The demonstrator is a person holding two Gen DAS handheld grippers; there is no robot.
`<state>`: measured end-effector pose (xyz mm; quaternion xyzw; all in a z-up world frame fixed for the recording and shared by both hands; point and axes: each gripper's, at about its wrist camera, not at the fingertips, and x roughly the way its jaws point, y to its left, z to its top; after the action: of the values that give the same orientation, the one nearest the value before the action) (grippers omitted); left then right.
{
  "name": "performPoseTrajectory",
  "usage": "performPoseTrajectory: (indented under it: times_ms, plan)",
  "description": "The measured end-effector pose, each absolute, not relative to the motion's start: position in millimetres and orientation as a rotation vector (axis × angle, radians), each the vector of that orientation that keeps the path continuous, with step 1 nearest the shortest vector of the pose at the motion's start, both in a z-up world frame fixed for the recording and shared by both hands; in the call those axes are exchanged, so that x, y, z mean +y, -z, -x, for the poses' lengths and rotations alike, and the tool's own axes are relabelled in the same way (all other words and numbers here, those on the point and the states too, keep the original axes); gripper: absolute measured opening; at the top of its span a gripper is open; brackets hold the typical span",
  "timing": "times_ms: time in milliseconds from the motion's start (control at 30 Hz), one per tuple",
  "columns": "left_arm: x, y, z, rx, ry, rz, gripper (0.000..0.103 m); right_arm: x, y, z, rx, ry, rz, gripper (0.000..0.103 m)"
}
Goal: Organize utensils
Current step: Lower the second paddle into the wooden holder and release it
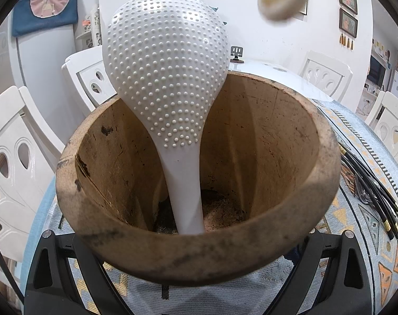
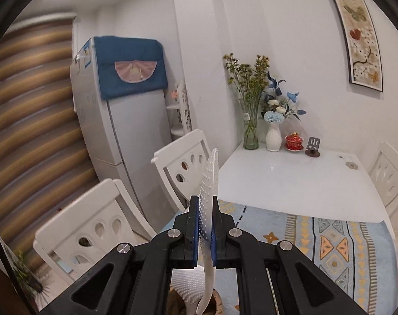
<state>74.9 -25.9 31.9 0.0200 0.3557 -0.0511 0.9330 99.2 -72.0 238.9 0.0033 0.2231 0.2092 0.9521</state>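
White dimpled plastic, a rice paddle sits clamped edge-on in the right gripper (left jaws' state unclear), above a patterned tablecloth near white chairs.

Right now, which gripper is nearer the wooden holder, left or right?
Left. The left gripper has a finger either side of the wooden holder. The right gripper, shut on a white rice paddle, is raised above the holder.

White chairs, fridge under blue cover, flower vases, patterned tablecloth, black cables
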Motion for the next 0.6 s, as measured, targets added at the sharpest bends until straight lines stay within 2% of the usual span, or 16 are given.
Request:
performPoseTrajectory:
  times_ms: [300,367,433,467,600]
  plan:
    - [-25.6,-32.1,-74.7,0.728,0.104,-0.039,0.096,-62.9,-214.1,-102.6,0.513,-0.476,0.036,0.006]
    - [-25.1,-32.1,-74.2,0.729,0.106,-0.038,0.096,-66.6,-210.0,-104.7,0.563,-0.49,0.024,0.015]
    - [-26.6,-32.5,-73.5,0.728,0.105,-0.038,0.096,-74.1,-208.9,-102.3,0.567,-0.486,-0.002,0.048]
    - [-25.0,-33.4,-72.1,0.727,0.104,-0.039,0.096,-80.5,-210.2,-99.0,0.555,-0.481,-0.023,0.051]
    - [-26.1,-35.1,-71.5,0.727,0.104,-0.038,0.096,-108.4,-222.7,-86.4,0.538,-0.454,-0.098,0.051]
